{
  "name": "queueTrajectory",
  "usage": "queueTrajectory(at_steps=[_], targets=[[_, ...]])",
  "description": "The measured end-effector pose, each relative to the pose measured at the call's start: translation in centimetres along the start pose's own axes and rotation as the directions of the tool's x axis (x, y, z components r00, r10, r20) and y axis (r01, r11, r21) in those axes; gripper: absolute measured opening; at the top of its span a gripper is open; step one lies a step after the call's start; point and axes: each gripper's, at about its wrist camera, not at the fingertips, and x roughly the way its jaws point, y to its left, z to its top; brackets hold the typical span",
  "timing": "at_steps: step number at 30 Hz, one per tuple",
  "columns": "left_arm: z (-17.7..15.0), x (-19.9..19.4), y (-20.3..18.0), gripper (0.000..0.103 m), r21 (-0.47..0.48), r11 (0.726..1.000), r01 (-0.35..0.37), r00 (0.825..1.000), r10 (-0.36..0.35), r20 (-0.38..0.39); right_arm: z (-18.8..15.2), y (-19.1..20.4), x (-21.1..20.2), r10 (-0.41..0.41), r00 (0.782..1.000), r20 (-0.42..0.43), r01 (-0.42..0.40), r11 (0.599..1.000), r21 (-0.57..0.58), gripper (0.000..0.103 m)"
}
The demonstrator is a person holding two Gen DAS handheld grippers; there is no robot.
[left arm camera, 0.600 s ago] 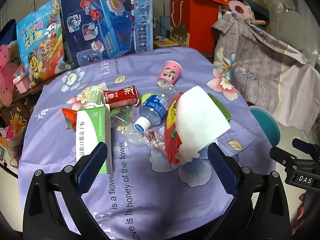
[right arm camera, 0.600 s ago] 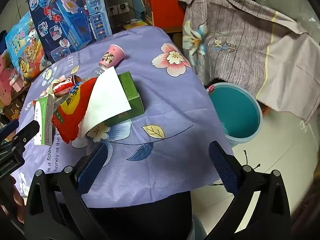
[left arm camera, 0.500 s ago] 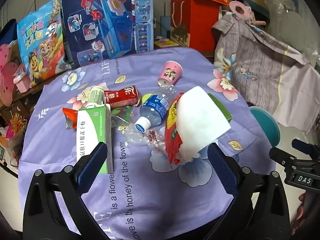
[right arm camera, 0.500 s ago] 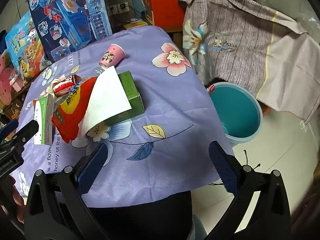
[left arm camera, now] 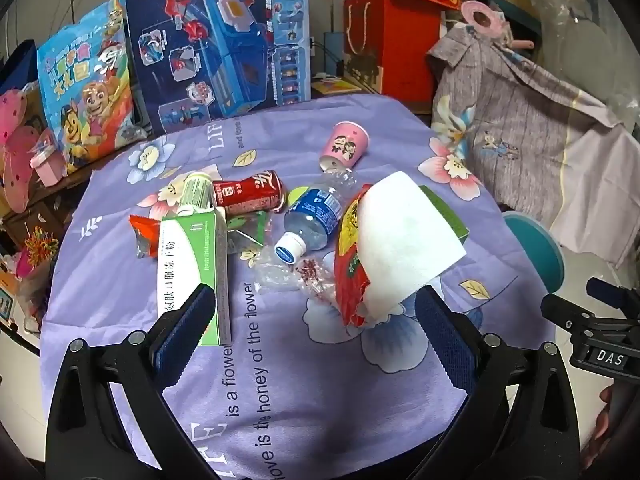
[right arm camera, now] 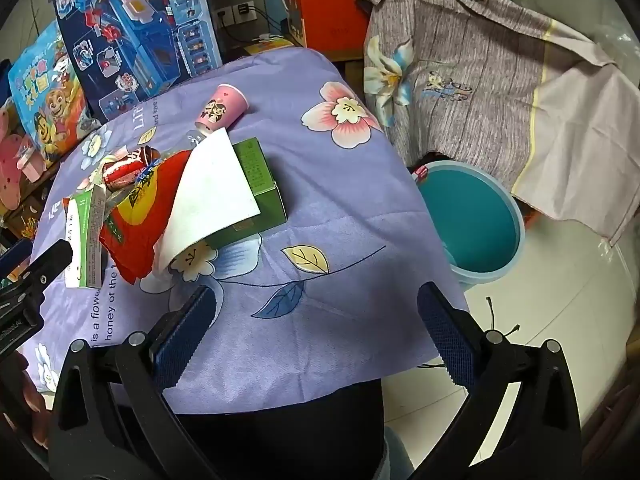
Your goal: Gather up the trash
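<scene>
Both pairs of tongs hang over the near edge of the bench, spread wide with nothing between them. The left tongs point(left arm camera: 316, 316) face the heap of rubbish; the right tongs point(right arm camera: 316, 312) sit further toward the corner, over bare purple tablecloth point(right arm camera: 320, 200) printed with flowers and leaves.

The trash lies bunched around the middle of the cloth. A white paper sheet point(left arm camera: 404, 240) is draped over a red snack bag point(left arm camera: 348, 264) and partly over a green box point(right arm camera: 262, 188) beyond it. Just to the left of the bag lies a crumpled clear wrapper point(left arm camera: 288, 276), and touching that is a plastic water bottle point(left arm camera: 312, 220) on its side, white cap toward the tongs. Behind the bottle lies a red drink can point(left arm camera: 248, 196), also on its side, with a small green-and-white container point(left arm camera: 194, 192) beside it. A long green-and-white carton point(left arm camera: 192, 268) lies flat near the left pad of the left tongs, with an orange-red wrapper point(left arm camera: 144, 232) poking out at its far left corner. A pink paper cup point(left arm camera: 346, 146) lies tipped over, further back and apart from the rest.

On the floor to the right of the bench stands a teal bucket point(right arm camera: 472, 216), close against the hanging cloth. Big toy boxes point(left arm camera: 216, 36) lean up behind the bench, and a grey flowered sheet point(right arm camera: 480, 60) is draped behind the bucket.
</scene>
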Motion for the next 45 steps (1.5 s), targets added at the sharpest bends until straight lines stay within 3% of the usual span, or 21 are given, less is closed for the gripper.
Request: queueTrajectory(at_steps=[45], targets=[[0.0,0.4,1.0,0.100,-0.009,1.000,-0.021,1.000,0.021,-0.024,0.1,0.5,0.6,-0.021,0.999,-0.035,0.021,1.000,-0.011,0.097]])
